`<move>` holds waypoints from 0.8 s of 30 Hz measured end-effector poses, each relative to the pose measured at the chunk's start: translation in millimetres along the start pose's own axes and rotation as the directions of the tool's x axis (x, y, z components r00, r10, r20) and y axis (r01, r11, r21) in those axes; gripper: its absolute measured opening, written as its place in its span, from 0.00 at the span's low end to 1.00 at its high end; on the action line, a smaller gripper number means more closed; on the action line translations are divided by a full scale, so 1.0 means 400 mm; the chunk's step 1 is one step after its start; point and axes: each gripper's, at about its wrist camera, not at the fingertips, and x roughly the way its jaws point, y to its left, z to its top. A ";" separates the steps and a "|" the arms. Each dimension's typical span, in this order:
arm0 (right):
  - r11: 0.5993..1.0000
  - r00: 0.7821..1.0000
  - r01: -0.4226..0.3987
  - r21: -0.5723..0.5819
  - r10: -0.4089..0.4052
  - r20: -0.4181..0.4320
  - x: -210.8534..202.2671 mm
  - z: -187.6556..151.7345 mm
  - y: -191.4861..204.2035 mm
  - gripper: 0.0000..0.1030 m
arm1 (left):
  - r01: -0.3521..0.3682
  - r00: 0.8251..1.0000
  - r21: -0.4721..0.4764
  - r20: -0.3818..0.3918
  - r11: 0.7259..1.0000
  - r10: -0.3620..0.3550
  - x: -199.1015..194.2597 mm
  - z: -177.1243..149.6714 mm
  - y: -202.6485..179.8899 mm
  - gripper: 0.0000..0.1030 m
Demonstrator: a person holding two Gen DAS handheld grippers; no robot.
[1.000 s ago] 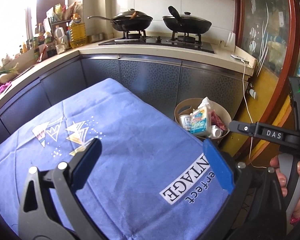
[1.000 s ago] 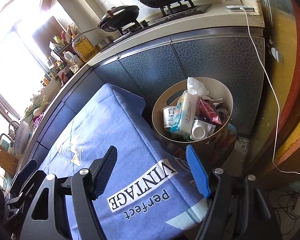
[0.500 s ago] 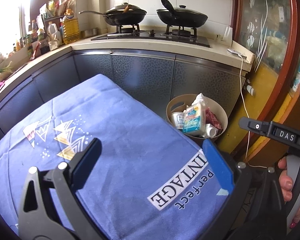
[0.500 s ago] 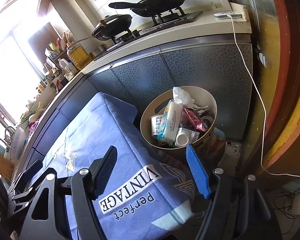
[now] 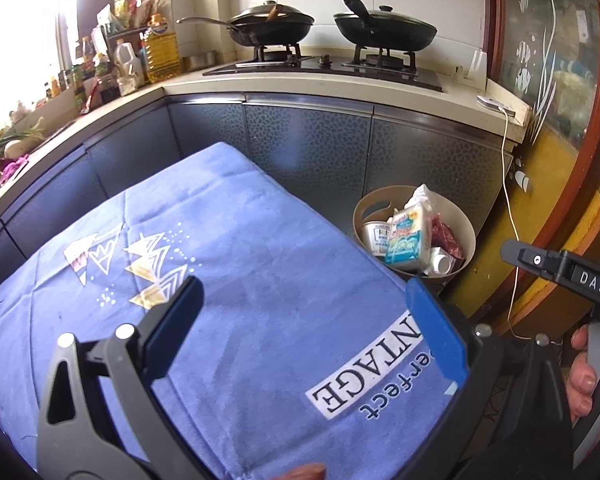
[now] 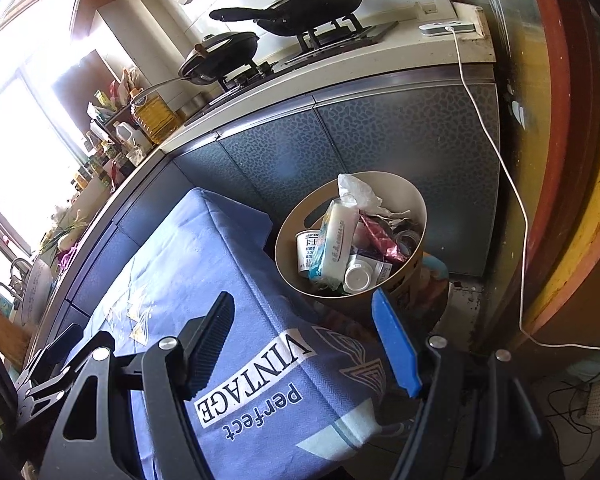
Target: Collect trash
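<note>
A beige round trash bin (image 5: 466, 226) (image 6: 416, 200) stands on the floor against the grey cabinets, past the table's far right corner. It holds a tissue pack (image 5: 404, 236) (image 6: 338, 240), a yogurt cup (image 6: 306, 246), a red wrapper (image 6: 378, 240), a white bottle (image 6: 358, 278) and crumpled paper. My left gripper (image 5: 304, 320) is open and empty above the blue tablecloth (image 5: 240, 264). My right gripper (image 6: 308, 340) is open and empty above the table's near right corner, short of the bin.
The cloth (image 6: 172, 280) with "VINTAGE perfect" print covers the table. Behind it runs an L-shaped counter (image 5: 380, 88) with two black pans (image 5: 384, 30) on a stove, oil bottles (image 5: 162, 52) and a phone (image 5: 496, 105) on a white cable hanging beside the bin.
Both grippers have drawn back and risen a little, so the bin looks smaller and farther away. Both stay open and empty. The bin's contents are unchanged.
</note>
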 end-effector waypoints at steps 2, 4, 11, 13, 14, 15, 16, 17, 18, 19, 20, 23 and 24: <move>1.000 1.000 -0.002 -0.005 0.002 -0.002 0.002 0.001 0.007 0.69 | -0.014 1.000 0.000 0.010 1.000 0.014 -0.006 -0.001 0.003 0.94; 1.000 1.000 -0.004 -0.011 0.004 -0.002 0.003 0.000 0.015 0.69 | -0.018 1.000 -0.001 0.018 1.000 0.018 -0.013 -0.002 0.007 0.94; 1.000 1.000 -0.005 -0.014 0.005 -0.003 0.002 -0.008 0.027 0.69 | -0.038 0.998 0.016 0.058 0.999 0.037 -0.038 -0.003 0.008 0.94; 1.000 1.000 -0.006 -0.013 0.006 -0.003 0.002 -0.008 0.028 0.69 | -0.049 0.996 0.021 0.070 0.999 0.048 -0.043 -0.003 0.006 0.94; 1.000 1.000 -0.007 -0.014 0.006 -0.003 0.002 -0.007 0.029 0.69 | -0.058 0.996 0.024 0.073 0.998 0.056 -0.046 -0.003 0.005 0.94; 1.000 1.000 -0.007 -0.015 0.007 -0.002 0.001 -0.007 0.028 0.69 | -0.064 0.995 0.027 0.077 0.998 0.062 -0.048 -0.003 0.004 0.94; 1.000 1.000 -0.008 -0.016 0.008 0.000 0.001 -0.007 0.028 0.69 | -0.070 0.994 0.029 0.081 0.997 0.068 -0.050 -0.002 0.003 0.94; 1.000 1.000 -0.008 -0.018 0.008 0.001 0.000 -0.009 0.028 0.69 | -0.074 0.994 0.030 0.085 0.997 0.072 -0.053 -0.003 0.002 0.94; 1.000 1.000 -0.008 -0.018 0.008 0.002 0.000 -0.010 0.029 0.69 | -0.074 0.993 0.029 0.089 0.997 0.072 -0.056 -0.003 0.002 0.94; 1.000 1.000 -0.009 -0.018 0.009 0.003 0.000 -0.011 0.030 0.69 | -0.076 0.993 0.026 0.092 0.997 0.074 -0.058 -0.003 0.002 0.94; 1.000 1.000 -0.009 -0.017 0.009 0.003 0.000 -0.012 0.031 0.69 | -0.081 0.993 0.023 0.093 0.996 0.078 -0.060 -0.003 0.003 0.94; 1.000 1.000 -0.009 -0.018 0.009 0.003 -0.001 -0.010 0.031 0.69 | -0.100 0.990 0.016 0.100 0.995 0.098 -0.065 -0.003 0.005 0.94; 1.000 1.000 -0.009 -0.018 0.009 0.003 -0.001 -0.011 0.031 0.69 | -0.101 0.990 0.014 0.102 0.995 0.099 -0.067 -0.003 0.006 0.94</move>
